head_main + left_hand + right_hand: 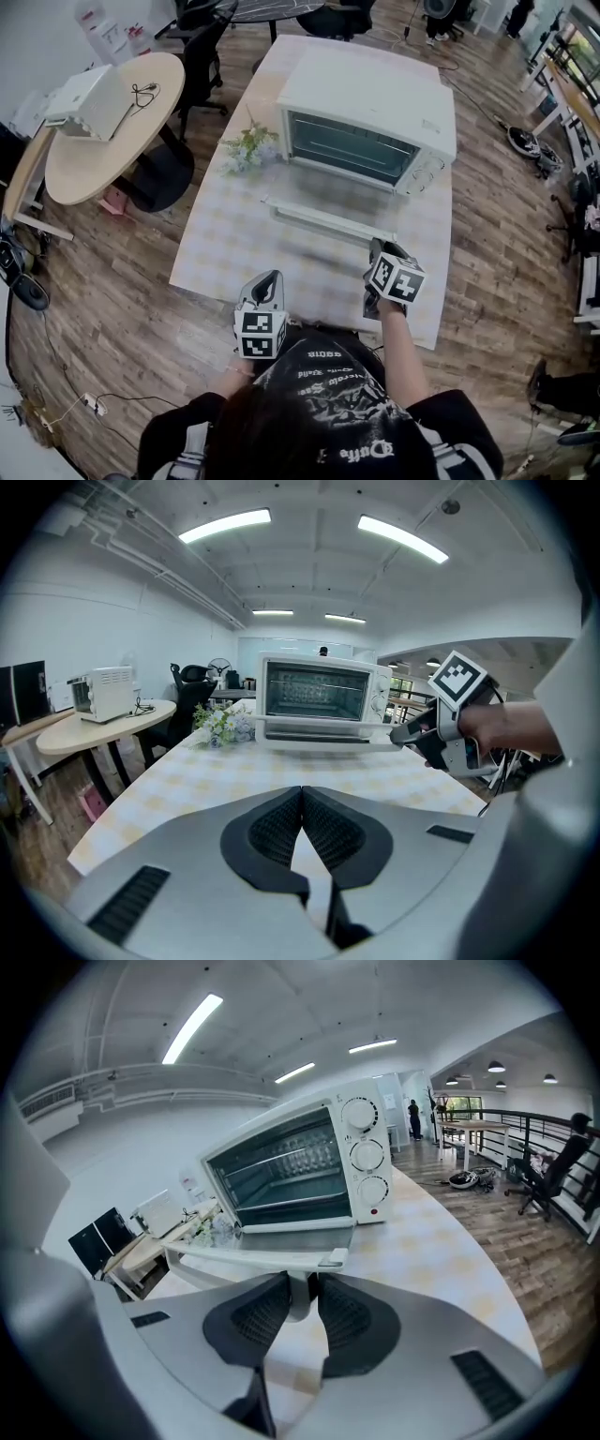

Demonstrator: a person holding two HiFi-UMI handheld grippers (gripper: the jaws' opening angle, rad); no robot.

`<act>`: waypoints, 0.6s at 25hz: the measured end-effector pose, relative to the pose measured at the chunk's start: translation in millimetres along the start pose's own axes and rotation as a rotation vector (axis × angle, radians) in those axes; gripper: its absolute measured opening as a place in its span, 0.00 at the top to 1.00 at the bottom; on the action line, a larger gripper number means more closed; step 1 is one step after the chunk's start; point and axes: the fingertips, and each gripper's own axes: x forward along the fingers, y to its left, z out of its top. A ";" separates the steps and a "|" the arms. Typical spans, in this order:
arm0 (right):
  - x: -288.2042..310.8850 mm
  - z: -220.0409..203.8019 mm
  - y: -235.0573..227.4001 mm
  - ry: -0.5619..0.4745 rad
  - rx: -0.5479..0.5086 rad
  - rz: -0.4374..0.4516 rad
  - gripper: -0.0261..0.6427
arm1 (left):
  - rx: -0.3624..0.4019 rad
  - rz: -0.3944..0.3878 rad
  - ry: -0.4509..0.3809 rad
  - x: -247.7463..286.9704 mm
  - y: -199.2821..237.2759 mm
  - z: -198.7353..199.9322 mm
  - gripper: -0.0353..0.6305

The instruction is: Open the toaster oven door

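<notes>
One toaster oven [367, 111], one only, white and boxy, standing on the far half of the long worktop [223, 236] with its front turned toward the person. One door [330, 199], already swung fully down, lying flat and level in front of the open cavity, glass pane framed in white. One handle [330, 221], a pale straight bar running along the door's near edge, raised on short posts. Three round knobs [366, 1155] stacked in a column on the panel right of the cavity, with one small red lamp [374, 1211] under the lowest. Wire rack [281, 1162] visible inside, interior dark and grey.

Two grippers, one per hand. Right gripper [300, 1283] at the handle's right end, fingers [258, 1312] clamped on the post there, bar lying across just above them; in the head view, right gripper [377, 246] at the near right corner of the door. Left gripper [302, 791] held back from the oven, near the worktop's front edge, fingers [272, 827] closed together tip to tip with nothing between; in the head view, left gripper [267, 279] well apart from the door.

One bunch of flowers [246, 146] just left of the oven. One round table [103, 161] off to the left, carrying one white appliance [89, 101].
</notes>
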 end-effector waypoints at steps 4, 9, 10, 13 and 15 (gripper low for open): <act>-0.2 -16.1 -2.1 0.046 -0.012 -0.031 0.81 | -0.013 0.009 -0.003 0.0 4.3 1.2 0.92; 6.2 -29.1 -6.0 0.073 -0.031 -0.059 0.81 | -0.019 0.016 0.001 4.1 9.6 2.6 0.92; 8.1 -31.5 -6.6 0.077 -0.035 -0.061 0.81 | -0.017 0.016 0.003 5.5 10.4 2.5 0.92; 13.2 -39.6 -8.8 0.078 -0.042 -0.063 0.81 | -0.005 0.014 0.007 8.2 10.6 3.4 0.92; 17.1 -48.0 -9.8 0.084 -0.035 -0.053 0.81 | 0.002 0.016 0.007 8.5 11.4 4.8 0.92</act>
